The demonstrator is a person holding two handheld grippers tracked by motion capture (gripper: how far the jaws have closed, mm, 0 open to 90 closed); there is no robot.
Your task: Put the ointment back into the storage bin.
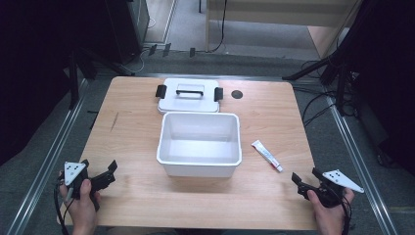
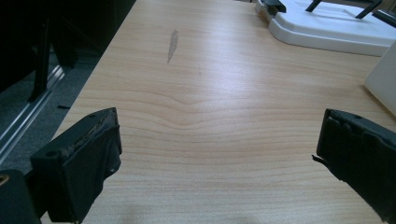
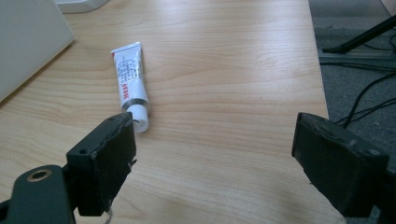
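A white bin stands open in the middle of the wooden table, and nothing lies in it. Its white lid with a black handle and black clips lies flat just behind it. A small white tube lies on the table to the right of the bin, cap towards me. My right gripper is open near the front right corner; in the right gripper view the tube lies just beyond its left jaw. My left gripper is open near the front left corner, over bare wood.
A small round black hole sits in the tabletop right of the lid. Metal rails run along both sides of the table. Cables and black stand legs lie on the floor around it.
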